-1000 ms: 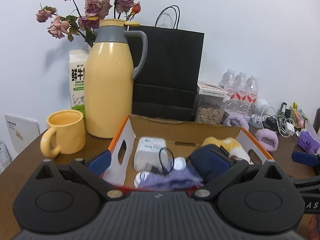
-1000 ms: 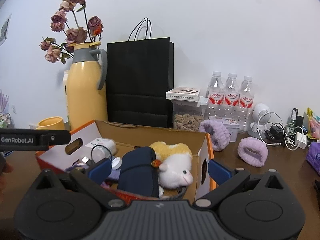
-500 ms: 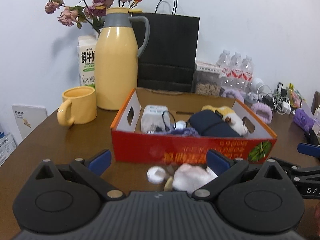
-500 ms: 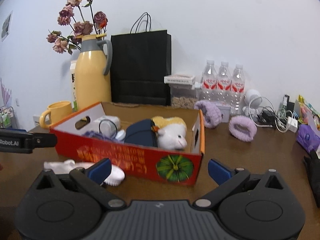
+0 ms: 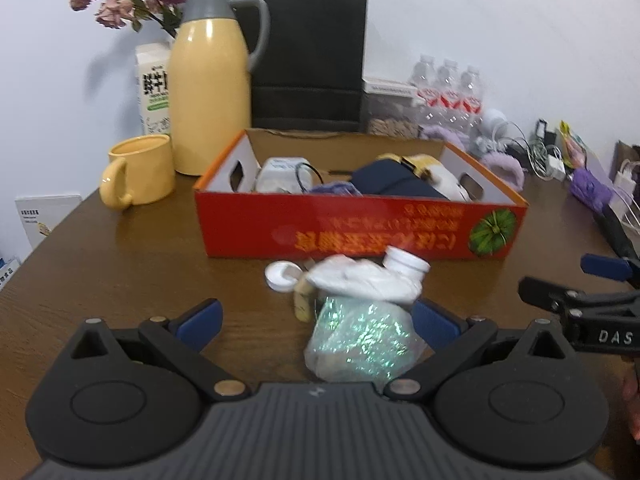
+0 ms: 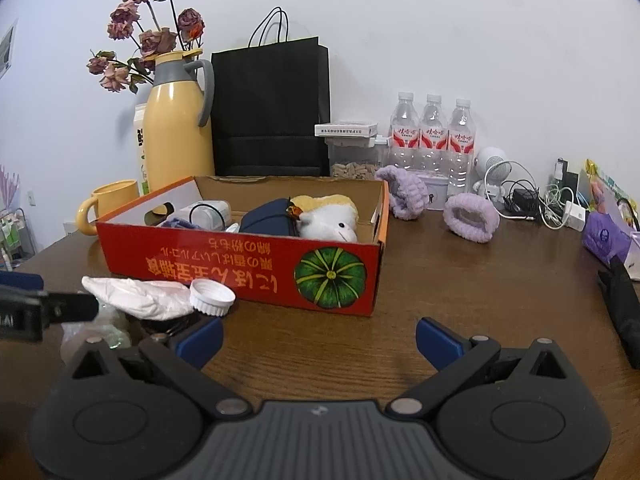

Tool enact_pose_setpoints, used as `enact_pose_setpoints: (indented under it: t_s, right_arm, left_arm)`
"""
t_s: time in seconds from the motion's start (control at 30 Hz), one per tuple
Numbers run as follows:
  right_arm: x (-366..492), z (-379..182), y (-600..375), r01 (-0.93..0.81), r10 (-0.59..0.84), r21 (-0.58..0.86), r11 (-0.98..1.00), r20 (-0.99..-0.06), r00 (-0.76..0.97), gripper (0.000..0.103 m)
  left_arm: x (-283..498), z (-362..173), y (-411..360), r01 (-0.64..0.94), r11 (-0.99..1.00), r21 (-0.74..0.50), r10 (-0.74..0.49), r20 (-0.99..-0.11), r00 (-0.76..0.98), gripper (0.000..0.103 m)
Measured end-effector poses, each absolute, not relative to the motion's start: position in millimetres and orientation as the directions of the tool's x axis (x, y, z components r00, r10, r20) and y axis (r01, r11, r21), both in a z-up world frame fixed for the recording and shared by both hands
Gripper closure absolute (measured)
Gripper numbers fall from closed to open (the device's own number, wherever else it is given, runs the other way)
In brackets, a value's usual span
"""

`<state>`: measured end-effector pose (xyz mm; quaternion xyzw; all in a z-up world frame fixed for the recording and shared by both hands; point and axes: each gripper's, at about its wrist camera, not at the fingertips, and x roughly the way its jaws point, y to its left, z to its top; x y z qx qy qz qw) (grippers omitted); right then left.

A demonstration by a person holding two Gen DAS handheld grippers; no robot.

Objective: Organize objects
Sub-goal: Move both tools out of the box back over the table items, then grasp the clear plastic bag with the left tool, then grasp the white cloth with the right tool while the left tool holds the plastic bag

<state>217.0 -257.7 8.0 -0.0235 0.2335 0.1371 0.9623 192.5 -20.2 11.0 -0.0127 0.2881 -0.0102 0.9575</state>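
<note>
A brown wooden table [image 6: 460, 292] stood against a white wall. At the back, toward 11 o'clock, were a yellow thermos jug [image 6: 178, 128] with dried roses, a yellow mug [image 5: 138, 170] and a black paper bag [image 6: 272, 108]; toward 1 o'clock, three water bottles [image 6: 432, 136] and two purple fuzzy bands [image 6: 472, 218]. A red cardboard box [image 6: 248, 266] with a green pumpkin picture sat mid-table, holding a navy pouch [image 6: 270, 218] and a white plush toy [image 6: 330, 220]. Just before its front wall lay a crumpled white cloth [image 5: 360, 278], a white cap [image 6: 212, 296] and an iridescent plastic bag [image 5: 362, 340], bunched close together. The left gripper [image 5: 316, 320] hovered with jaws spread wide around the bag, gripping nothing. The right gripper [image 6: 318, 338] hung wide open over bare wood.
</note>
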Motion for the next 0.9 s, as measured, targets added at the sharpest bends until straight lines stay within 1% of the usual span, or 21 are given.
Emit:
enact_pose_setpoints:
  t_s: [0.3, 0.43, 0.57, 0.6, 0.63, 0.67, 0.7, 0.73, 0.77, 0.83, 0.9]
  right_arm:
    - [212.6, 1.6, -255.6, -0.268, 0.242, 0.01, 0.963, -0.46, 0.854, 0.0]
    - [212.8, -1.5, -252.9, -0.268, 0.236, -0.002, 0.964, -0.469, 0.851, 0.0]
    - [213.4, -2.3, -252.1, -0.274, 0.24, -0.003, 0.962, -0.474, 0.847, 0.0]
    - [213.9, -2.4, -252.4, -0.273, 0.24, -0.002, 0.962, -0.475, 0.847, 0.0]
    - [214.2, -2.6, -252.5, -0.272, 0.239, -0.001, 0.962, -0.477, 0.846, 0.0]
    - [214.5, -2.7, -252.2, -0.271, 0.237, -0.001, 0.963, -0.478, 0.845, 0.0]
    - [214.7, -2.7, -252.0, -0.27, 0.236, -0.001, 0.963, -0.48, 0.845, 0.0]
    - [215.1, -2.9, -251.9, -0.269, 0.235, -0.002, 0.963, -0.482, 0.844, 0.0]
    - [215.6, -3.1, -251.9, -0.268, 0.233, -0.003, 0.964, -0.485, 0.843, 0.0]
    - [216.0, -3.4, -252.1, -0.263, 0.229, -0.002, 0.965, -0.487, 0.843, 0.0]
    - [216.2, -3.4, -253.0, -0.259, 0.226, 0.0, 0.966, -0.487, 0.844, 0.0]
  left_arm:
    - [202.4, -5.3, -32.7, 0.037, 0.999, -0.018, -0.04, -0.573, 0.818, 0.0]
    - [207.3, -15.9, -33.1, 0.041, 0.999, -0.023, -0.046, -0.599, 0.799, 0.0]
    - [203.7, -16.3, -31.7, 0.051, 0.998, -0.034, -0.061, -0.579, 0.813, 0.0]
    - [202.0, -16.2, -31.6, 0.053, 0.998, -0.035, -0.064, -0.571, 0.818, 0.002]
    - [201.2, -16.1, -31.6, 0.057, 0.998, -0.035, -0.067, -0.568, 0.821, 0.01]
    - [200.9, -16.4, -32.3, 0.058, 0.998, -0.032, -0.066, -0.567, 0.821, 0.015]
    - [200.6, -17.2, -32.9, 0.057, 0.998, -0.027, -0.062, -0.569, 0.82, 0.027]
    - [200.8, -17.9, -33.3, 0.061, 0.998, -0.027, -0.065, -0.573, 0.817, 0.043]
    - [200.6, -18.4, -33.4, 0.063, 0.998, -0.029, -0.068, -0.574, 0.816, 0.05]
    - [198.9, -17.7, -33.2, 0.065, 0.997, -0.032, -0.072, -0.564, 0.822, 0.056]
    - [195.4, -16.3, -32.2, 0.07, 0.997, -0.041, -0.08, -0.547, 0.833, 0.057]
